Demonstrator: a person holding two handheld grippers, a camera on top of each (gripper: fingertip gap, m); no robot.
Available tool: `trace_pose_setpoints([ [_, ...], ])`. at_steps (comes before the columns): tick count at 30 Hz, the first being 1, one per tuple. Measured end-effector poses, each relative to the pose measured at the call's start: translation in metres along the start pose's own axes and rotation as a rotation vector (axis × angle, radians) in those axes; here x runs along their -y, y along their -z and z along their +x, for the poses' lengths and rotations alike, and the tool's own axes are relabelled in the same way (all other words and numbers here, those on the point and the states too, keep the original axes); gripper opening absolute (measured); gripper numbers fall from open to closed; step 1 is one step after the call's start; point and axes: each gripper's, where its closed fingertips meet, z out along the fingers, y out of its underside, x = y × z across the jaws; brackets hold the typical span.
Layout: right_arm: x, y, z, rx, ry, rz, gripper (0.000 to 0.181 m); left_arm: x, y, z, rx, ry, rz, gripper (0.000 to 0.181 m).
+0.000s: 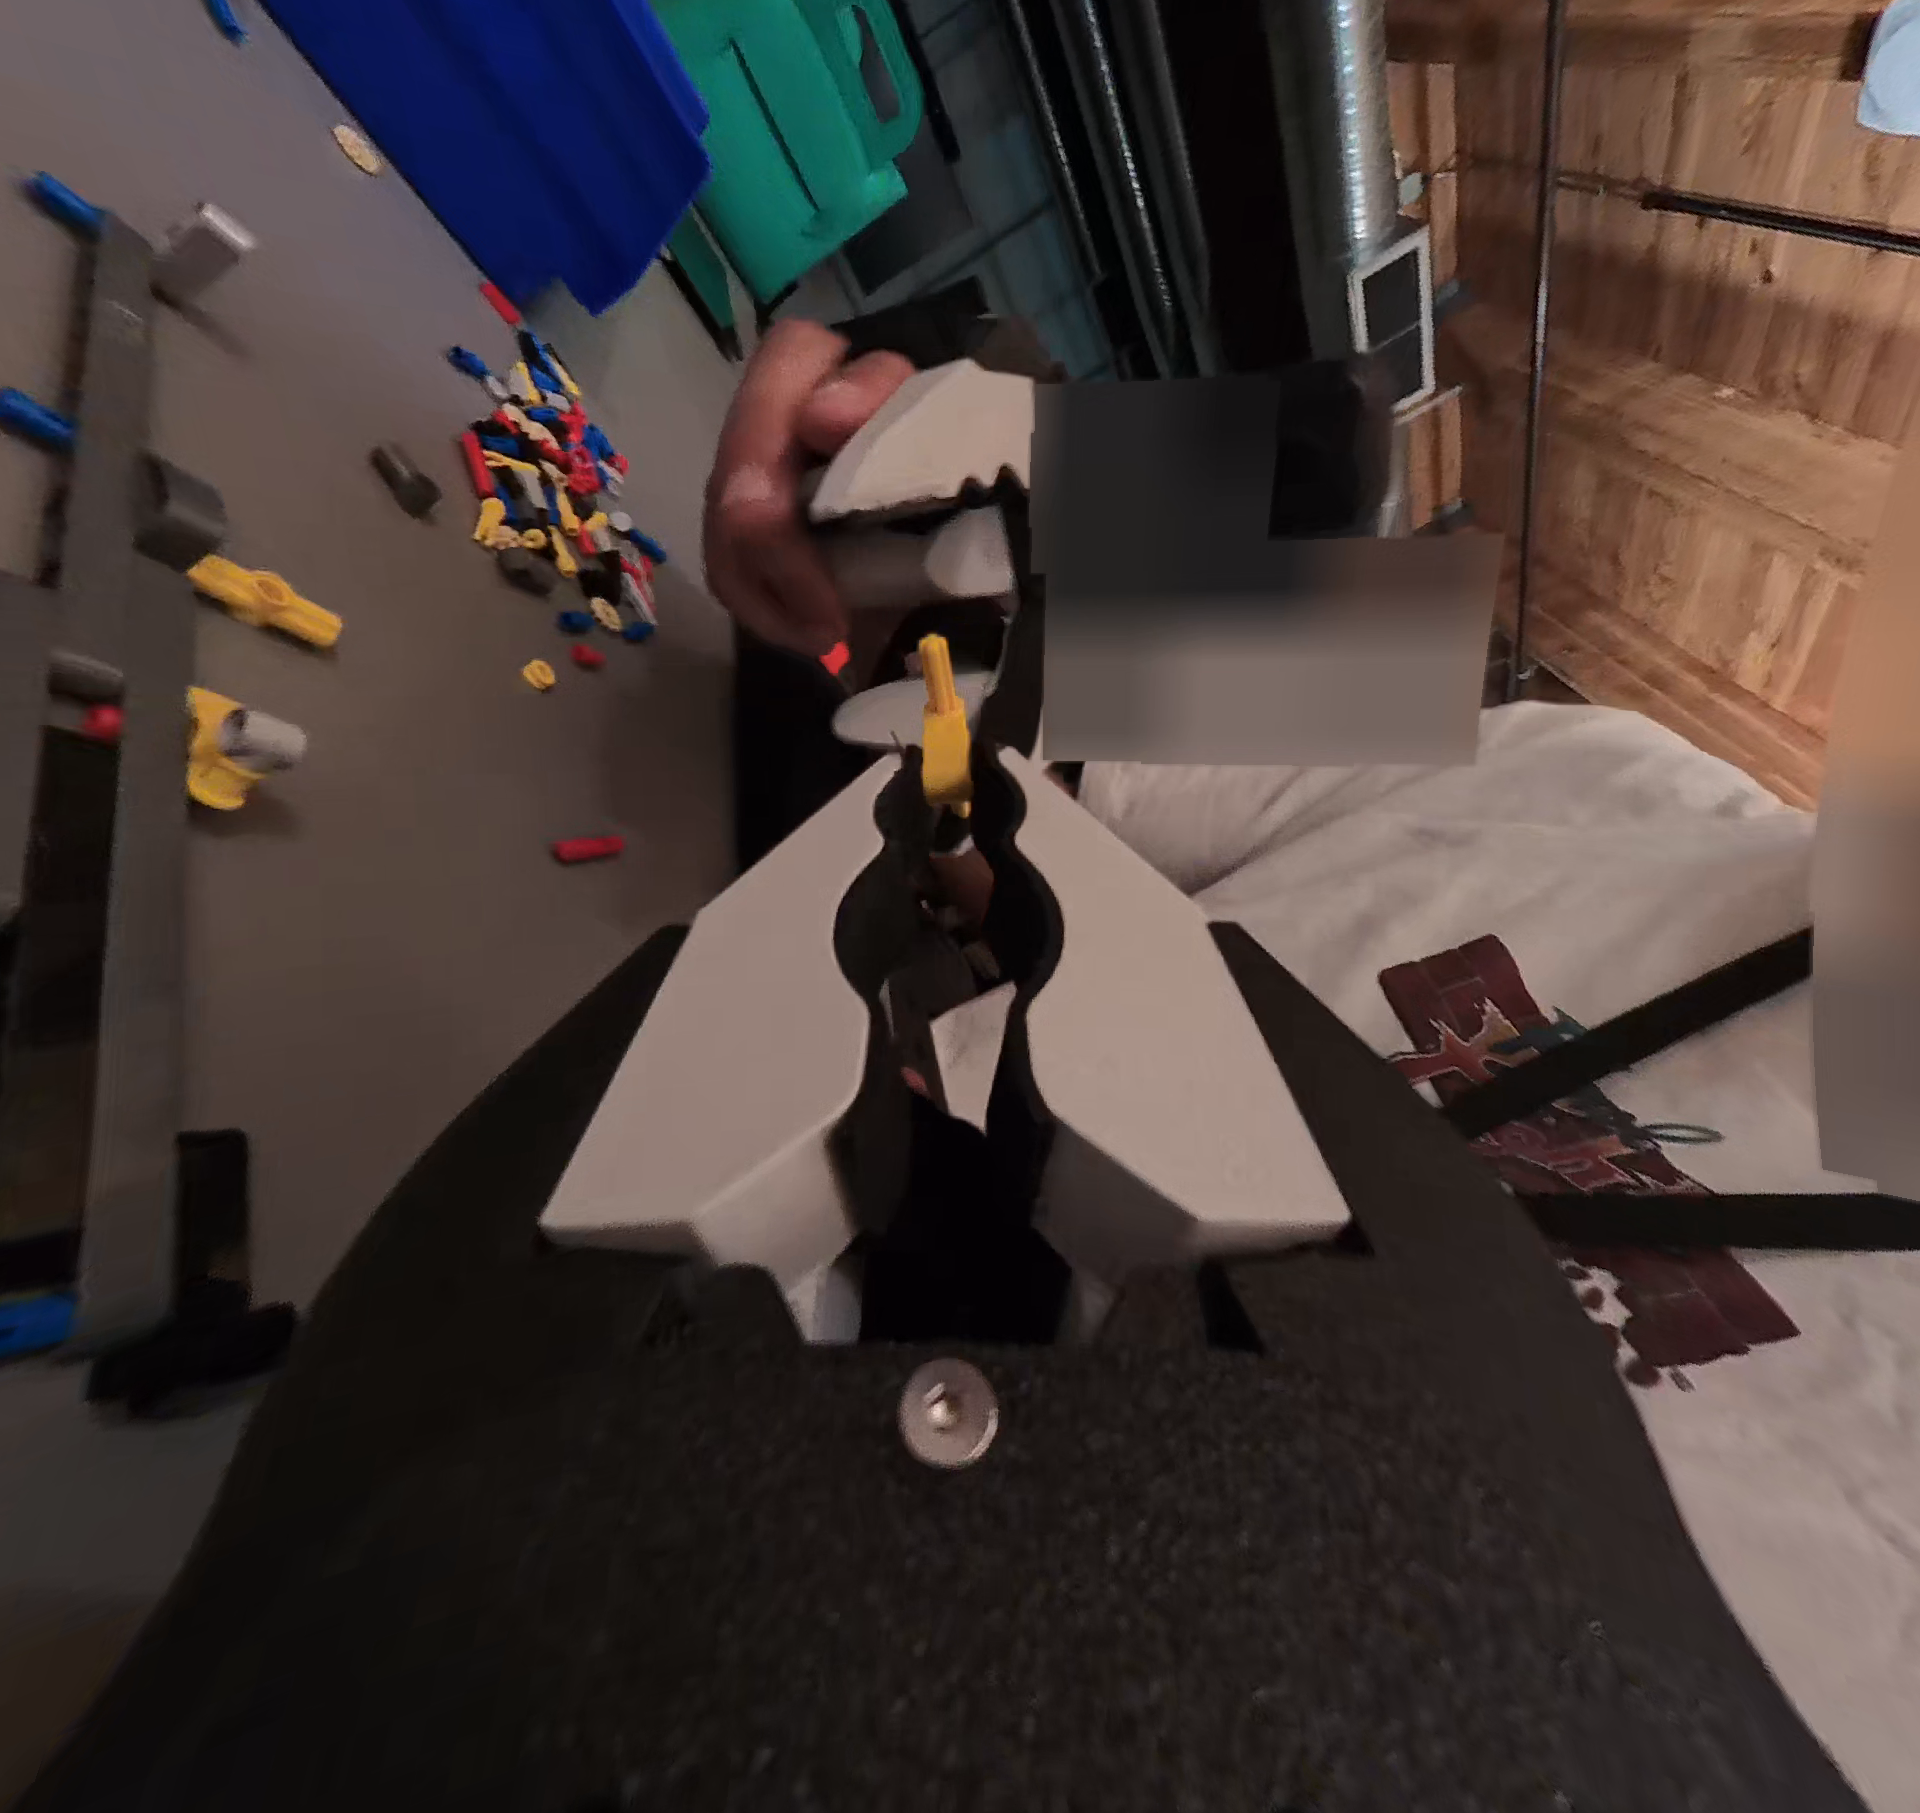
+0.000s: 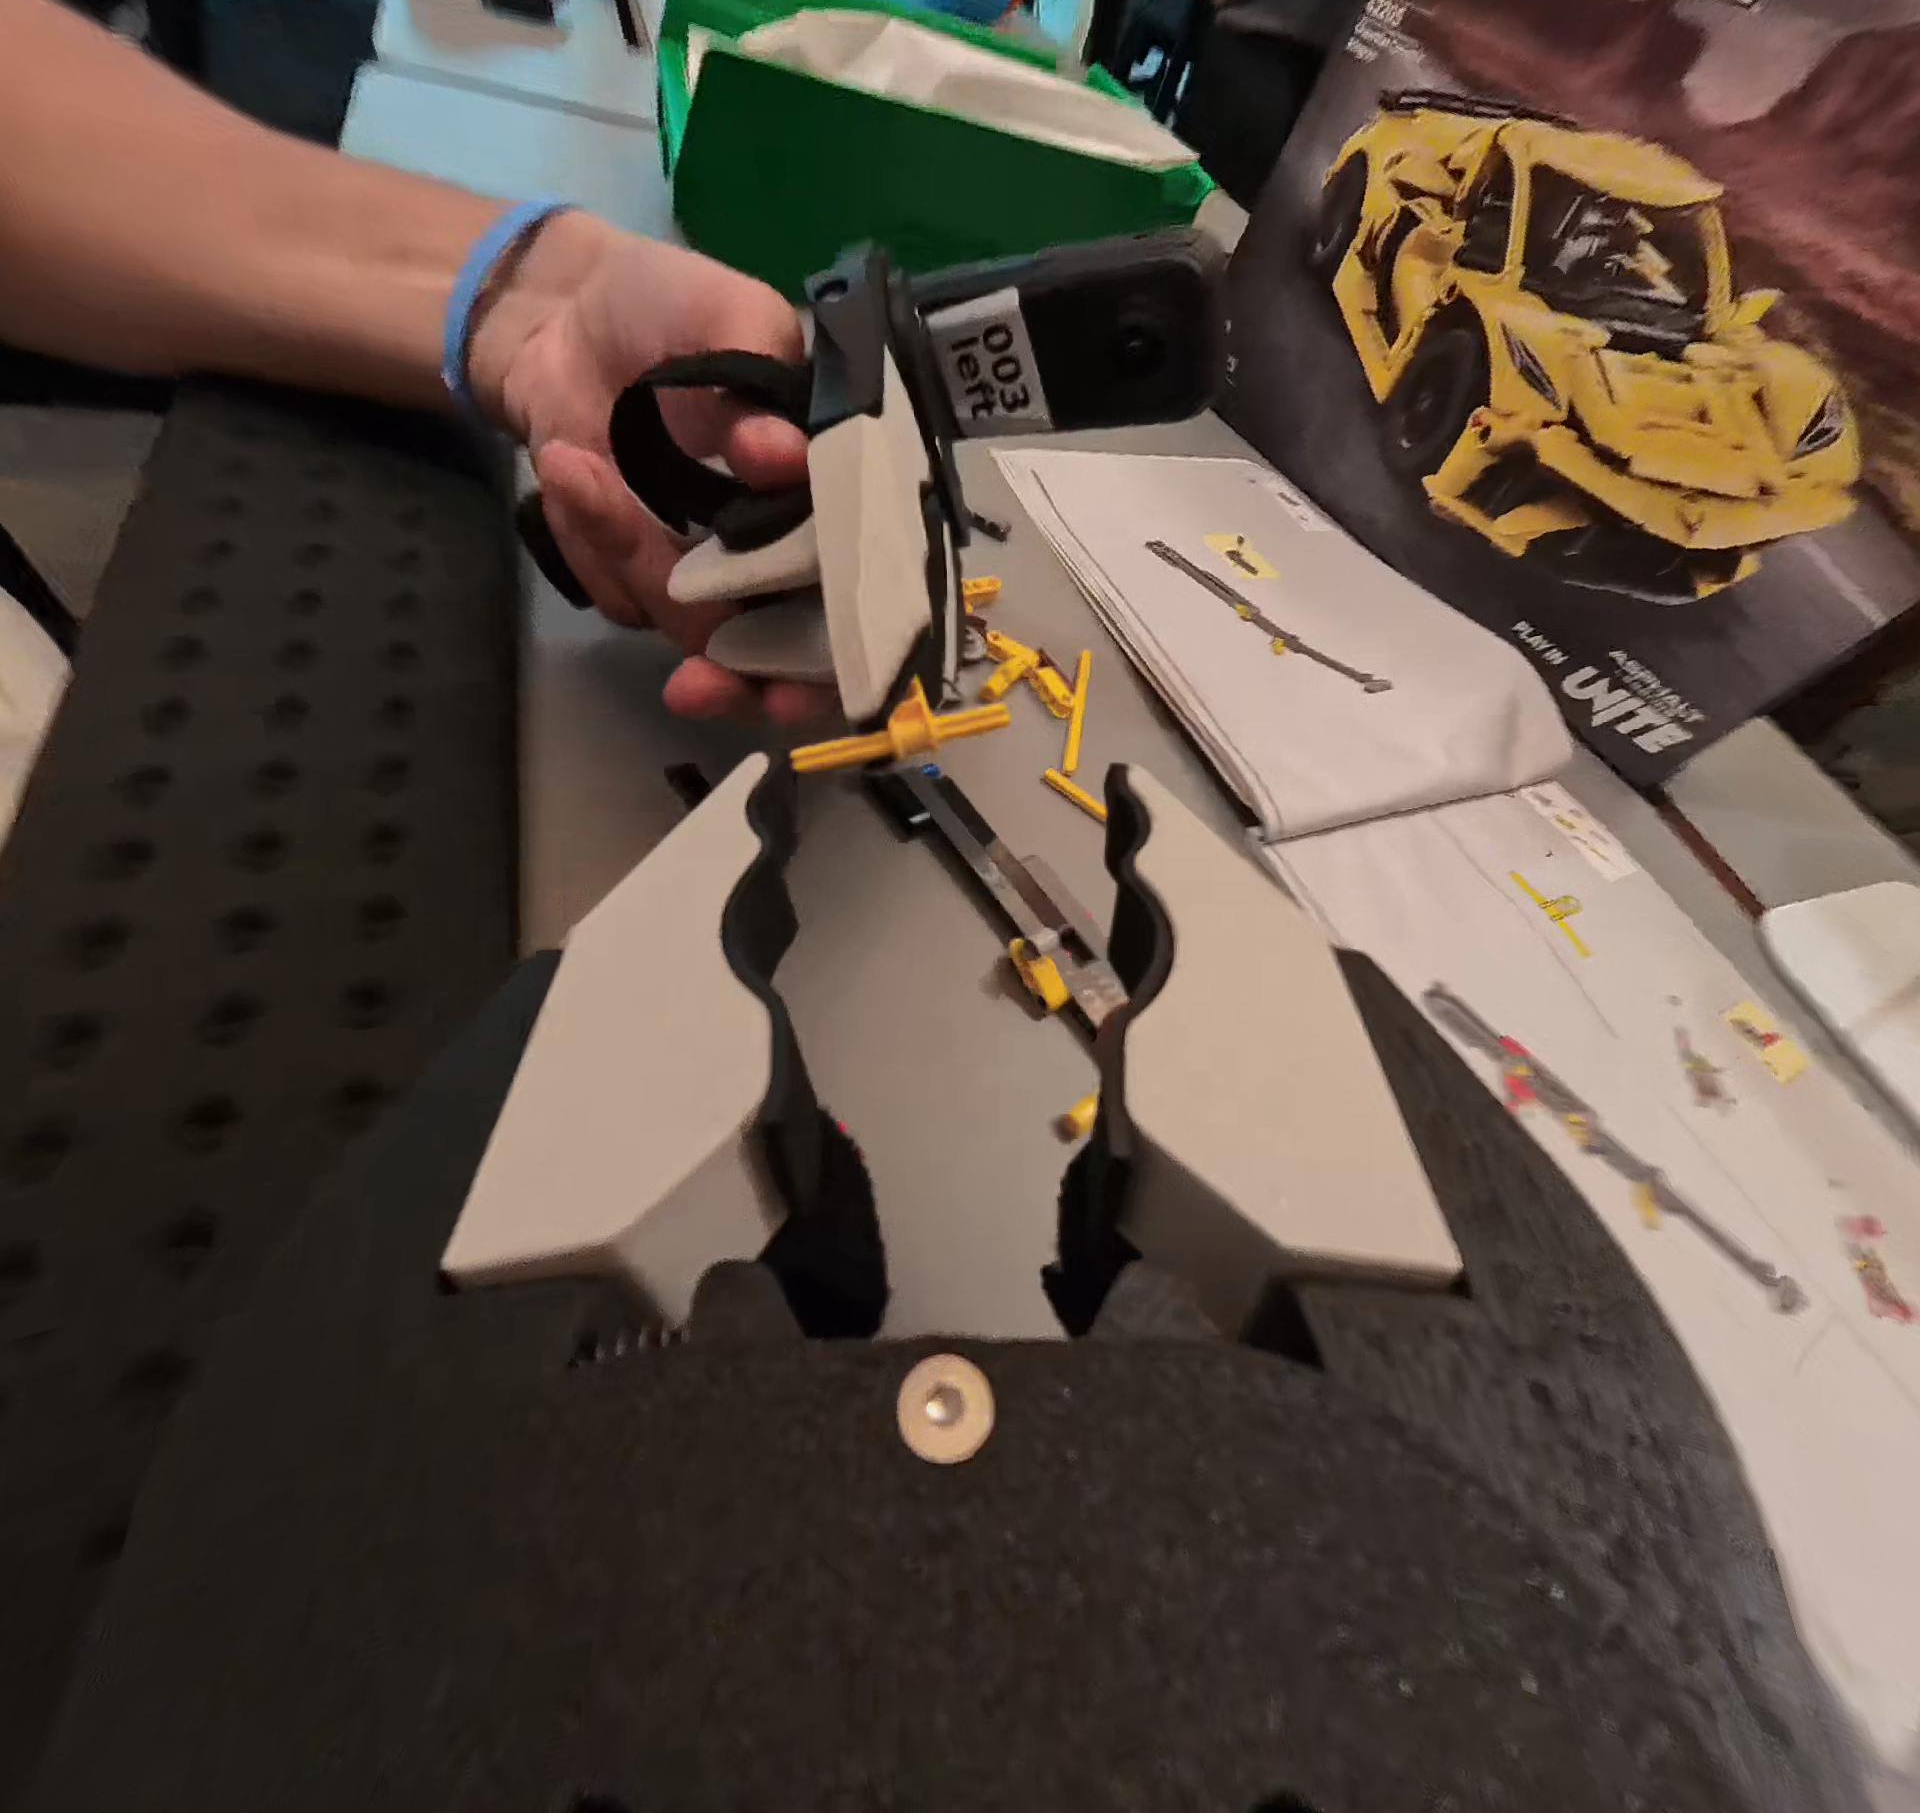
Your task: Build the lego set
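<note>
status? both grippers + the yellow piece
Left gripper shut on yellow axle piece, held above the table. Right gripper open, empty, just below it. Loose yellow parts beyond; nothing blocking.

- Left gripper (image 1: 948, 776): in its own wrist view the two grey fingers run up from the bottom centre of the frame, tips pinched nearly together, clamped on a small yellow piece (image 1: 943, 724) that sticks up past the tips.
- The right wrist view catches that gripper (image 2: 914, 714) mid-frame, pointing down, with a hand (image 2: 634, 475) wrapped round its handle, a strap across the fingers and a bare forearm reaching in from the upper left.
- Right gripper (image 2: 940, 776): fingers spread wide apart in the lower middle of its view, nothing between them.
- In the left wrist view it sits mid-frame, tips toward the yellow piece, a hand (image 1: 769, 506) gripping it from the left.
</note>
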Motion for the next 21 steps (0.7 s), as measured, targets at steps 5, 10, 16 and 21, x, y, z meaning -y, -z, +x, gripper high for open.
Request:
trace_pose_setpoints([
  [5,-0.001,-0.005,-0.004,-0.036,0.211,-0.057,0.038,-0.001,0.006,-0.017,0.093,0.001,0.017,0.006],
  [10,0.0,-0.006,-0.006,-0.043,0.254,-0.042,0.027,-0.002,0.003,-0.017,0.1,-0.014,0.001,0.006],
  [16,-0.005,-0.005,-0.014,0.017,0.273,-0.073,0.035,-0.002,0.008,-0.016,0.091,-0.009,-0.02,0.006],
  [21,-0.007,-0.006,-0.01,-0.002,0.351,-0.091,0.027,0.001,0.009,-0.016,0.073,0.021,0.004,0.005],
])
